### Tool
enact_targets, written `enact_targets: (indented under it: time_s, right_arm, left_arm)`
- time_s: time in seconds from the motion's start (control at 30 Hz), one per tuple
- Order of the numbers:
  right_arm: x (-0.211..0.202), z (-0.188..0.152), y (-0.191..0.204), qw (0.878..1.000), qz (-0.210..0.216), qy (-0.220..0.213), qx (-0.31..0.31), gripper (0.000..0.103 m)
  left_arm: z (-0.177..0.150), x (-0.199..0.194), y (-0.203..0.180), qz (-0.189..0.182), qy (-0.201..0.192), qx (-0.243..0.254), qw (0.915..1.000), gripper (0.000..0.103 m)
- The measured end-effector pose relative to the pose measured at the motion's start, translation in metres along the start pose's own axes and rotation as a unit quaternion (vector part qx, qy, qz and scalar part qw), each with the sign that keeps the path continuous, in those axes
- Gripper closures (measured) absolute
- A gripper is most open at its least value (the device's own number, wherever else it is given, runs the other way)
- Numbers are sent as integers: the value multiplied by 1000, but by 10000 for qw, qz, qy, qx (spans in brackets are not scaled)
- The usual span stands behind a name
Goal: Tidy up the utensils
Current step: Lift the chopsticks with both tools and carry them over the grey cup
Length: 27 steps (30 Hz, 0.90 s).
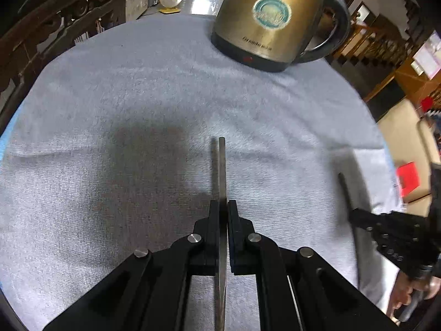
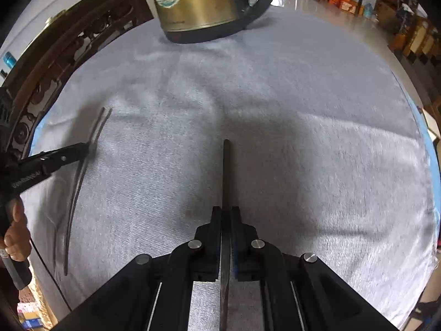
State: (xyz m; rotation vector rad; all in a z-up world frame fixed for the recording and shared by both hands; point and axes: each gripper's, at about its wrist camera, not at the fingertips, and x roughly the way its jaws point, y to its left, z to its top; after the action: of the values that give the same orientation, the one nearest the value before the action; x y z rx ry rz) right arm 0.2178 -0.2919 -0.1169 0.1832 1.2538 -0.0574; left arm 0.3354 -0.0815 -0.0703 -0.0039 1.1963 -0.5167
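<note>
My left gripper [image 1: 222, 207] is shut on a thin metal utensil [image 1: 222, 171], seen edge-on, its handle end pointing forward above the grey cloth. My right gripper [image 2: 226, 212] is shut on a dark utensil [image 2: 226, 173], also edge-on and pointing forward. In the left wrist view the right gripper [image 1: 355, 216] shows at the far right with its dark utensil [image 1: 344, 190]. In the right wrist view the left gripper [image 2: 86, 149] shows at the left with its blurred utensil [image 2: 80, 176]. What kind of utensil each one is cannot be told.
A brass-coloured electric kettle [image 1: 264, 19] with a black base and handle stands at the back of the table; it also shows in the right wrist view [image 2: 198, 2]. A grey cloth [image 1: 137, 96] covers the round table. A carved dark wooden chair back [image 1: 49, 24] stands at the left.
</note>
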Motion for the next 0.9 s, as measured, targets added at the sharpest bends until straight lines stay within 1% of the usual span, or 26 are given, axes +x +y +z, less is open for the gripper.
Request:
enact_targets:
  time_s: [0.07,0.17,0.2,0.33,0.37,0.47,0.53,0.57,0.6,0.7,0.73,0.8,0.83,0.9]
  right_arm:
    - [-3,-4,-6,10000,44,-40,65,96]
    - [-6,-7,-13,9997,117,-94,169,96]
    - [-11,-9,-17,9996,125,-185,194,96]
    - [-44,-15,-28,9963,329,-730,316,96]
    - [-54,-17,-30,9949,340,-884,348,96]
    - [-88,-33,-42,9878,446,-1396,533,96]
    - [-105,-44,-41,9826,458,-1676,651,96]
    - [-111,-44,-34,9801,453,-1806,688,96]
    - [-124,-55,-34,9754,466,-2024,735,96]
    - [-150,-80,-36,9652,420,-2446,822,96]
    - [-154,-85,-33,9624,372,-2555,842,96]
    - [-169,-103,-27,9548,205,-2841,844,96]
    - [-175,-112,-23,9507,132,-2981,843,96]
    - [-195,-132,-16,9400,-41,-3302,851,96]
  left_arm:
    - [-1,-7,-4,17,-140,151,9998,98]
    - [-1,-11,-6,41,-73,166,9998,98]
    - [-1,-13,-7,78,-146,181,9997,98]
    - [0,-32,-7,39,-400,130,9991,98]
    - [-2,-42,-6,16,-533,106,9985,98]
    - [-9,-64,-1,-99,-810,19,9967,98]
    - [-17,-86,-1,-142,-1173,21,9930,98]
    - [-20,-94,0,-159,-1275,17,9917,98]
    - [-24,-104,1,-159,-1411,13,9899,98]
    - [-36,-133,5,-68,-1827,-43,9831,98]
    - [-43,-146,8,-7,-2020,-86,9793,98]
    - [-50,-159,13,46,-2249,-140,9743,98]
    - [-58,-172,17,52,-2418,-201,9701,98]
    - [-69,-188,22,95,-2638,-304,9641,98]
